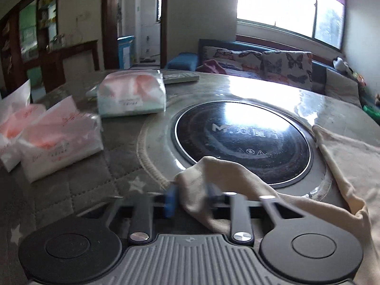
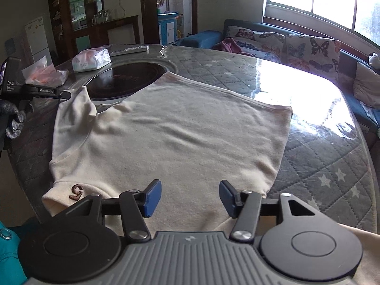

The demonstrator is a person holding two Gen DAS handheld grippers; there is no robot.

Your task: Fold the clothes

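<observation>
Left wrist view
Left gripper [image 1: 190, 200]: blurred by motion; its blue pads sit close together with a bunch of cream cloth between them, so it looks clamped on the fabric.
Cream shirt [image 1: 351, 166]: a sleeve or corner is lifted in a ridge at the gripper, the rest trails off to the right across the table.
Round table [image 1: 95, 166]: grey quilted cover with pale stars under a glossy sheet.
Black cooktop disc [image 1: 242, 137]: set into the middle of the table, just beyond the raised cloth.
Tissue packs [image 1: 59, 142]: two lie at the left, a third [image 1: 133, 95] farther back, near a remote [image 1: 180, 76].

Right wrist view
Right gripper [image 2: 190, 198]: blue pads spread wide apart, nothing between them; it hovers over the near hem.
Cream shirt [image 2: 178, 137]: spread mostly flat on the table, far edge overlapping the cooktop disc [image 2: 123, 76]; a small brown "5" [image 2: 76, 192] shows at the near left cuff.
Left gripper [image 2: 47, 93]: seen from the side at the far left, tip at the raised sleeve; a gloved hand [image 2: 14, 118] holds it.
Sofa [image 2: 296, 45]: butterfly cushions beyond the table, under the bright window.
</observation>
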